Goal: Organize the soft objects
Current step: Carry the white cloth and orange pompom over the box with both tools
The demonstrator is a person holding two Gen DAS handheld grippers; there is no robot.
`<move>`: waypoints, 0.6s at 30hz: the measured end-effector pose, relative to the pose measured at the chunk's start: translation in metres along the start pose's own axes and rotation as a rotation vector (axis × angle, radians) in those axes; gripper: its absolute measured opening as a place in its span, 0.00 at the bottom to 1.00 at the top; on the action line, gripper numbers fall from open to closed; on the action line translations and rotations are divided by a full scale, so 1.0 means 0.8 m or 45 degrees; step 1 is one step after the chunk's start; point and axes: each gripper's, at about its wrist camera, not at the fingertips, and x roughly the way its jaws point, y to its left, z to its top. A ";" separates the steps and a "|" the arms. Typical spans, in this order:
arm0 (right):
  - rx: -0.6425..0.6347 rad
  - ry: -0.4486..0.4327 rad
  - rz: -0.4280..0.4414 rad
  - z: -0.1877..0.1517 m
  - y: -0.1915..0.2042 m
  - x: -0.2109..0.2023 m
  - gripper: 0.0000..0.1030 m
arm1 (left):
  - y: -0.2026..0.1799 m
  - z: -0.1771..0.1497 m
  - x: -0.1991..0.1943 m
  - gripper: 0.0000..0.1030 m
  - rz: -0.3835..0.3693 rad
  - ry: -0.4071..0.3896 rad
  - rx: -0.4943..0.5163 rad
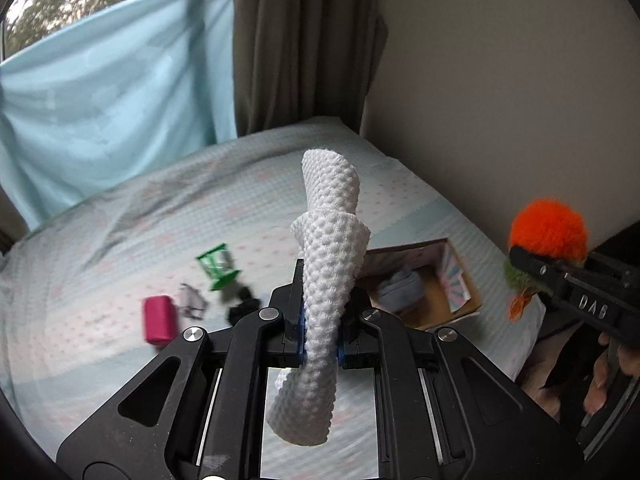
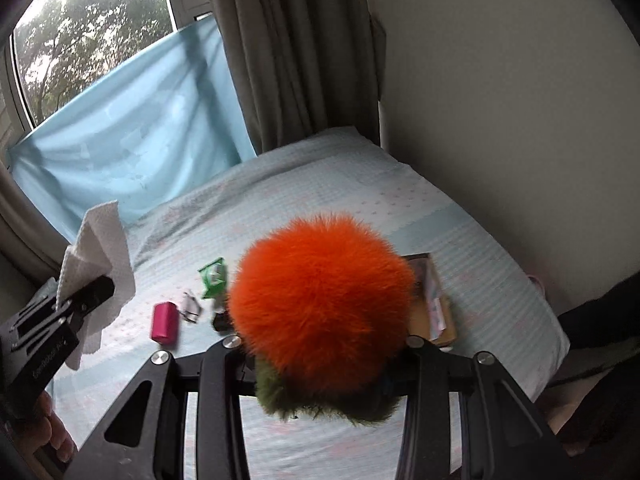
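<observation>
A white waffle-textured cloth is pinched at its middle between the blue-padded jaws of the left gripper, which are closed tightly on it. The cloth is twisted into a rough column: one end stands up above the fingers, the other hangs below them. In the right wrist view the same cloth is seen at the left edge, draped over the tip of the left gripper, and fingers of the holding hand can be made out beneath it.

A fluffy orange pom-pom with an olive-green fuzzy base is gripped by the right gripper; its jaws are partly closed around the green part, though the pads are hidden by the fur. In the left wrist view this toy is held out at the right edge by the right gripper, with the hand below it. Both grippers are pointed steeply downward, side by side, above the bed.

On the patterned sheet a magenta roll, a green packet and small dark and grey items lie near one another. An open cardboard box rests near the wall, with a blue soft item inside it. A blue cloth and a brown curtain hang behind the bed.
</observation>
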 end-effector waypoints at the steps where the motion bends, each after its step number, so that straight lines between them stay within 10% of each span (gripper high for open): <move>1: -0.014 0.019 0.006 0.004 -0.013 0.009 0.35 | -0.014 0.002 0.012 0.08 -0.003 0.013 -0.017; 18: -0.080 0.341 0.075 0.003 -0.108 0.154 0.35 | -0.091 -0.031 0.190 0.08 0.048 0.394 -0.181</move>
